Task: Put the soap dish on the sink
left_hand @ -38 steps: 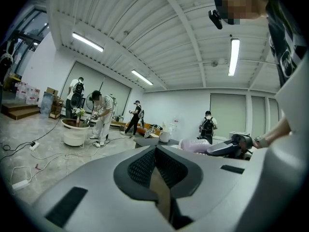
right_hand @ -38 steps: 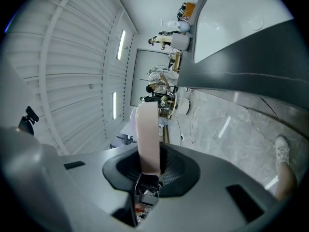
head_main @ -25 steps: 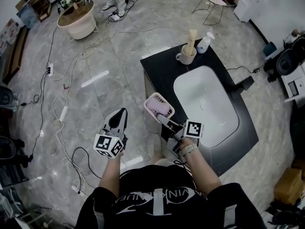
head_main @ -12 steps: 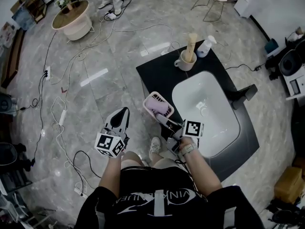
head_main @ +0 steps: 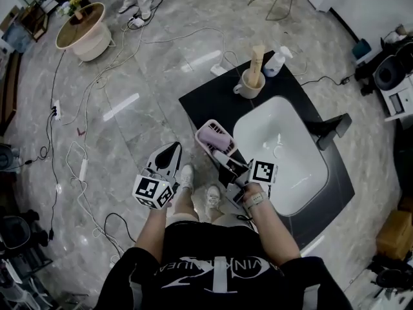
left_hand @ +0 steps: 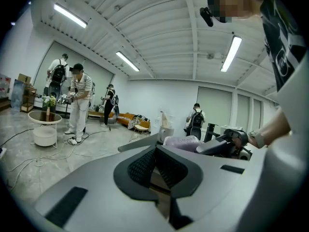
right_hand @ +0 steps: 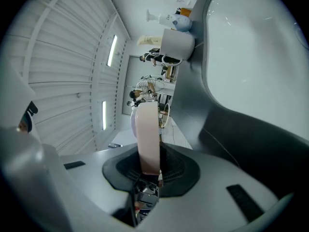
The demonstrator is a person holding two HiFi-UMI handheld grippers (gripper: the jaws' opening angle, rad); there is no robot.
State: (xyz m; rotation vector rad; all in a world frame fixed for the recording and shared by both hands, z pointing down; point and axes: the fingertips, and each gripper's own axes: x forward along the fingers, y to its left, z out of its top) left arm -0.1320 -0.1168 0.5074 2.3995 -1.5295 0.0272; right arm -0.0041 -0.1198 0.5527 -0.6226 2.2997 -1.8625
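The pink soap dish (head_main: 211, 139) is pinched by its rim in the right tool (head_main: 224, 157), over the black table's (head_main: 206, 102) edge at the 9 o'clock side of the white sink (head_main: 284, 147). A lilac soap (head_main: 215, 141) is carried in it. The left tool (head_main: 171, 150), at the dish's 8 o'clock, is pressed together, empty.

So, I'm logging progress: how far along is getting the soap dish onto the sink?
Done: the pink soap dish is lifted, its rim clamped in the right gripper. In hand: it hangs over the edge of the black sink counter. Left: setting it down and letting go. The left gripper is shut and empty.
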